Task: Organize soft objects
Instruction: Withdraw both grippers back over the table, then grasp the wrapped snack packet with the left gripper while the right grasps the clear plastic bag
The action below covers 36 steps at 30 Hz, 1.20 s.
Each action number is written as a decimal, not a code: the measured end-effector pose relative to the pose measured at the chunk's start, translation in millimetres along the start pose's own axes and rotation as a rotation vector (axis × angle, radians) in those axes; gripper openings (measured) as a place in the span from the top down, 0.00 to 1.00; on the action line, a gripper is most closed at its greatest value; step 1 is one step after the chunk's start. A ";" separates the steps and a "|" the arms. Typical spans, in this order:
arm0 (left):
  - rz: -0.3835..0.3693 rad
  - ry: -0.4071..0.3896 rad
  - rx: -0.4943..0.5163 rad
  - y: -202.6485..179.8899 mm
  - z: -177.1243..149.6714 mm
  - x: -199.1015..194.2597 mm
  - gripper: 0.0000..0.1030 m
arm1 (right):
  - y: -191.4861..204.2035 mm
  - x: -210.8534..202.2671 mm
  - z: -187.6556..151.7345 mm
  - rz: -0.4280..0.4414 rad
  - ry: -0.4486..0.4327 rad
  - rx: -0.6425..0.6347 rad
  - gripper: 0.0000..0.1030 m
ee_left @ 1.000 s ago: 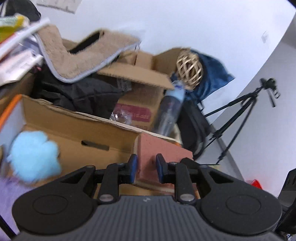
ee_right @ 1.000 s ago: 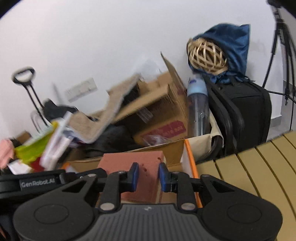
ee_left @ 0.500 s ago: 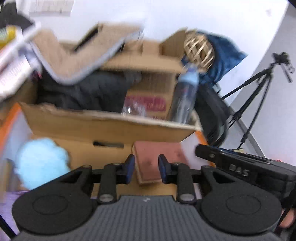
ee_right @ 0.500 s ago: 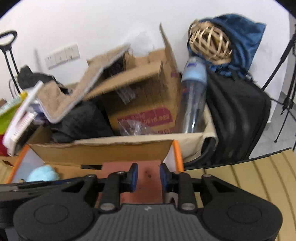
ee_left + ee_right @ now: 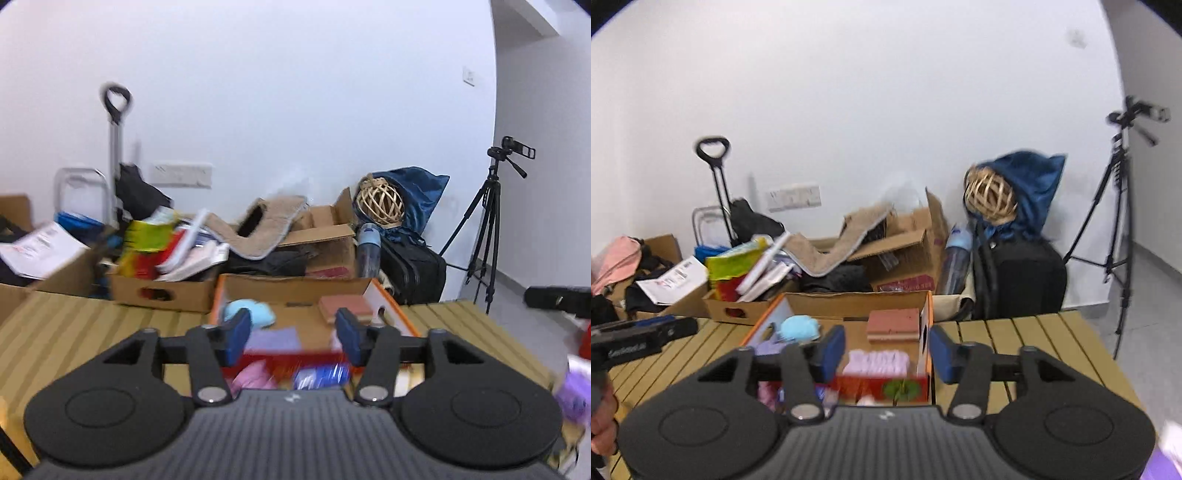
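Observation:
An open cardboard box with an orange rim (image 5: 925,332) stands on the slatted table (image 5: 1034,343). Inside it lie a brick-red sponge block (image 5: 894,325) at the far right, a light blue fluffy ball (image 5: 799,328) at the far left, a lilac fuzzy piece (image 5: 877,362) and a purple cloth (image 5: 275,339). My left gripper (image 5: 291,336) and right gripper (image 5: 886,350) both hover back from the box. The jaws of both are opening, with nothing between them. In the right wrist view the left gripper's body (image 5: 639,338) shows at the left edge.
Behind the table are cluttered cardboard boxes (image 5: 162,291) with papers and a beige mat (image 5: 258,236). There is also a water bottle (image 5: 955,258), a black suitcase (image 5: 1019,284), a wicker ball (image 5: 990,195) on blue cloth, a trolley handle (image 5: 116,99) and a camera tripod (image 5: 491,229).
Both grippers have pulled back and up from the box, so the whole box and table now show. Both pairs of jaws have widened. The red block stays in the box.

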State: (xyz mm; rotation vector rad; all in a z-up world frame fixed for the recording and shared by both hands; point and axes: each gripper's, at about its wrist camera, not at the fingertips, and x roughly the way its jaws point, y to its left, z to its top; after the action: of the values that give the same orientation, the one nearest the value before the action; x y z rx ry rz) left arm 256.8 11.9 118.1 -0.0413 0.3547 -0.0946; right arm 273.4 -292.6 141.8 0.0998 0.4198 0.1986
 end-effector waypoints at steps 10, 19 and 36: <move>0.073 0.000 -0.071 -3.6 -92.9 -181.3 0.30 | 56.1 -164.0 -144.2 0.008 0.004 -0.029 0.41; 0.074 0.019 -0.044 -19.5 -132.1 -227.4 0.29 | 76.7 -217.0 -188.3 0.020 -0.015 -0.104 0.31; 0.073 0.033 -0.019 -26.0 -120.8 -192.9 0.24 | 59.1 -189.8 -180.0 -0.008 -0.006 -0.040 0.31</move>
State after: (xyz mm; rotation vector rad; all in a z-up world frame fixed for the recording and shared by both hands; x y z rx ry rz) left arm 32.4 2.4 72.8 -0.0453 0.3898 -0.0195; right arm 19.1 -265.3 61.3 0.0589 0.4098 0.1983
